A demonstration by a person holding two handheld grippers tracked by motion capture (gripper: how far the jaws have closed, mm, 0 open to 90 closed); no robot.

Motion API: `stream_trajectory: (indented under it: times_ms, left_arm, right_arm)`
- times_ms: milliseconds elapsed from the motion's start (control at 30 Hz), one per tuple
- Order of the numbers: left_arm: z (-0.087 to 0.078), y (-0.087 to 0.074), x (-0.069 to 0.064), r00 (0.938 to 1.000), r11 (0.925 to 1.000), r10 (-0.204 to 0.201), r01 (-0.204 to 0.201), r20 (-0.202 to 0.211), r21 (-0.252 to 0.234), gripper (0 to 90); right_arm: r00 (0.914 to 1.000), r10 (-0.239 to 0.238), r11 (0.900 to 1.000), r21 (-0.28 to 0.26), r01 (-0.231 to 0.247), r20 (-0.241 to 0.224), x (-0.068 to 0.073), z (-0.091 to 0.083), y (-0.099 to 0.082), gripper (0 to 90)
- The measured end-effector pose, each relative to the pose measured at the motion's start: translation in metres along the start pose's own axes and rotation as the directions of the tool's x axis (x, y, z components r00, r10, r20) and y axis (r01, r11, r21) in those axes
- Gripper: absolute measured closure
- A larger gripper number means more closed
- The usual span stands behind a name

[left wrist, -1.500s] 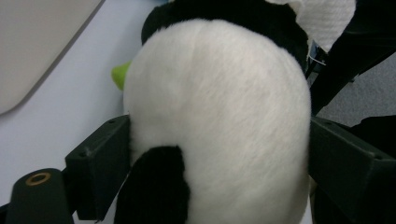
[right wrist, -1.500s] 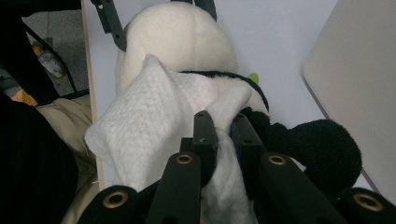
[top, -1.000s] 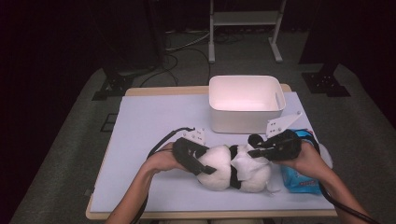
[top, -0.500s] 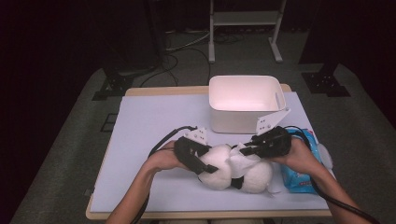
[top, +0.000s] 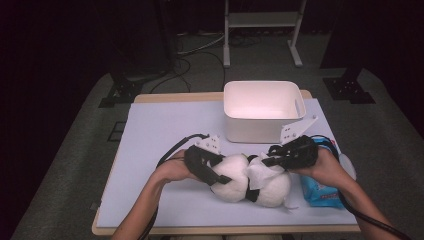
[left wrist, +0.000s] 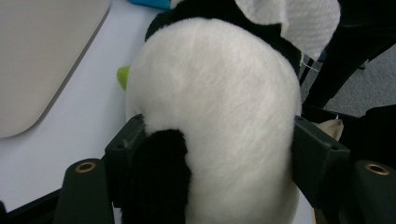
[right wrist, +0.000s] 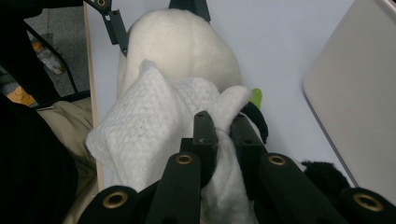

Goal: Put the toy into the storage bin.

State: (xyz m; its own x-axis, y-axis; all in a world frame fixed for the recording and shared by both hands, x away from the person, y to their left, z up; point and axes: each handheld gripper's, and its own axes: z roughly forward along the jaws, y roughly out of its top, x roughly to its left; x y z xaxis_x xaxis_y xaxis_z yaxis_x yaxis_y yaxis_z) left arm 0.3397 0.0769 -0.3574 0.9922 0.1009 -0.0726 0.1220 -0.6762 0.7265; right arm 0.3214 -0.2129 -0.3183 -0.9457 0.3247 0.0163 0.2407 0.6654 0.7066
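Plush panda [top: 250, 180] lying on the table [top: 160, 130] just in front of the white bin [top: 262, 112]. Left gripper [left wrist: 215, 154] clamped around its white body, jaws wide. Right gripper [right wrist: 223, 135] nearly closed, pinching a white wipe [right wrist: 140, 126] on the panda.

left hand-held gripper [left wrist: 219, 154] | clamps plush panda [left wrist: 219, 93] | white wipe [left wrist: 299, 18] above

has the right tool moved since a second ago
Yes. The right tool, shut on the white wet wipe, has shifted left, away from the blue wipe pack, over the black and white plush panda.
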Motion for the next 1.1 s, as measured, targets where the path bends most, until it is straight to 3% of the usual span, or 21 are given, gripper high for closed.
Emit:
stream_trajectory:
  times_ms: [300,633,1100]
  left_arm:
    - [-0.011,0.001,0.001,0.9998,0.9999,0.011,-0.011,-0.015,0.013,30.1]
    - [-0.021,0.001,-0.001,0.9994,0.9998,0.011,-0.010,-0.032,0.016,30.1]
    - [-0.018,0.011,-0.003,0.9993,0.9997,0.022,-0.022,-0.030,0.006,29.8]
  right_arm:
    - [0.9994,0.030,0.9995,-0.015,-0.030,0.017,-0.002,-0.010,-0.012,82.3]
    - [0.9983,0.057,0.9979,-0.031,-0.057,0.012,-0.004,-0.010,-0.018,82.2]
    - [0.9996,-0.026,0.9996,-0.006,0.026,-0.012,0.003,0.007,0.010,82.2]
